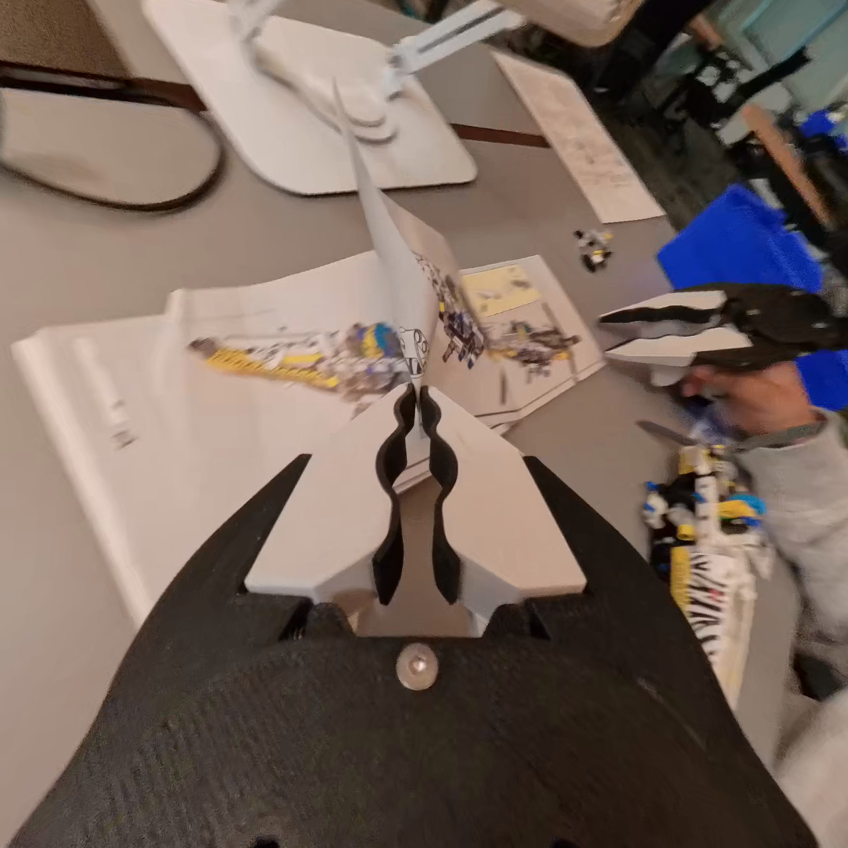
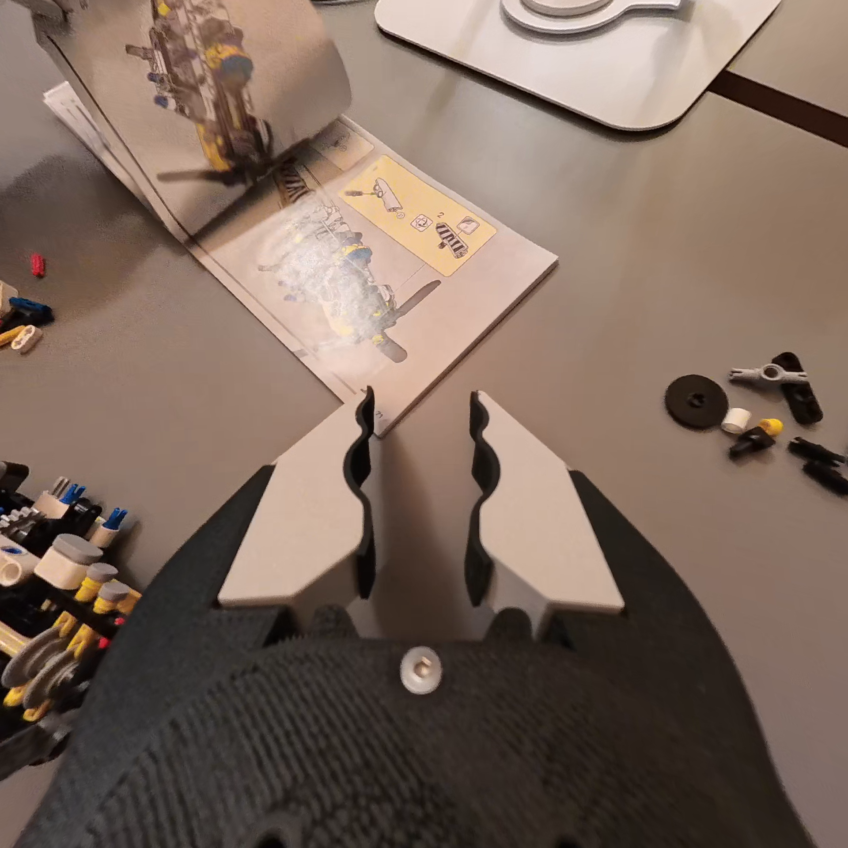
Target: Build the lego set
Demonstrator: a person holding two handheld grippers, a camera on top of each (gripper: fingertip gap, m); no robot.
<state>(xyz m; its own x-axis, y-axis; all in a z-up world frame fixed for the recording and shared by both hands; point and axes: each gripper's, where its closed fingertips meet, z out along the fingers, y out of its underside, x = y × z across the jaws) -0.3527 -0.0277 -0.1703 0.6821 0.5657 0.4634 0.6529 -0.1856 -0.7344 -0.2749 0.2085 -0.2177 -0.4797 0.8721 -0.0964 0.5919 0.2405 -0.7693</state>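
Observation:
An open instruction booklet (image 1: 257, 367) lies on the grey table. My left gripper (image 1: 416, 390) is shut on the lower edge of one booklet page (image 1: 399, 270), which stands lifted and curled above the spread. In the right wrist view the same page (image 2: 206, 105) arches over the booklet (image 2: 413, 257). My right gripper (image 2: 420, 399) is open and empty, hovering at the booklet's near corner; it also shows in the left wrist view (image 1: 610, 339). A partly built yellow, black and white striped lego model (image 1: 702, 541) lies at the right, and its end shows in the right wrist view (image 2: 50, 596).
Small black, grey and yellow loose parts (image 2: 757, 413) lie right of the booklet, more loose pieces (image 2: 23, 316) at the left. A white lamp base (image 1: 312, 110) stands behind, also in the right wrist view (image 2: 587, 59). A blue bin (image 1: 739, 243) and paper sheet (image 1: 583, 137) are far right. The tips of one gripper are about 25 centimetres away from the tips of the other. The left tips stand about 25 centimetres off the white lamp base (image 1: 312, 110).

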